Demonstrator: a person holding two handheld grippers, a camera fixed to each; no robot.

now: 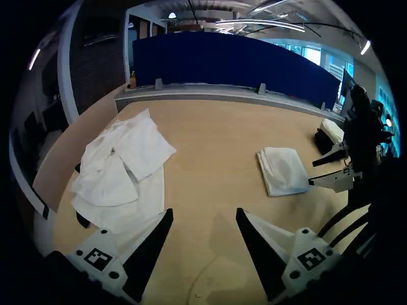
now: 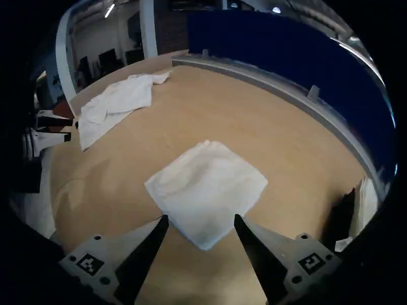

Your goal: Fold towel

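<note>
My right gripper [image 2: 200, 217] stands wide apart and empty, the folded towel's [image 2: 206, 183] near corner between its fingers, flat on the table [image 2: 285, 147]. My left gripper [image 1: 203, 211] gapes too, empty; rumpled towels [image 1: 122, 168] lie beyond.

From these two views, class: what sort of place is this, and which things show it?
Probably an open-plan office or lab: a long wooden desk, a blue partition screen along its far edge, and strip lights on the ceiling.

Right gripper [image 2: 200, 219] had fingers spread, near corner of folded white towel [image 2: 206, 188] between them; crumpled towels [image 2: 118, 100] lay well apart on wooden table [image 2: 254, 117].
</note>
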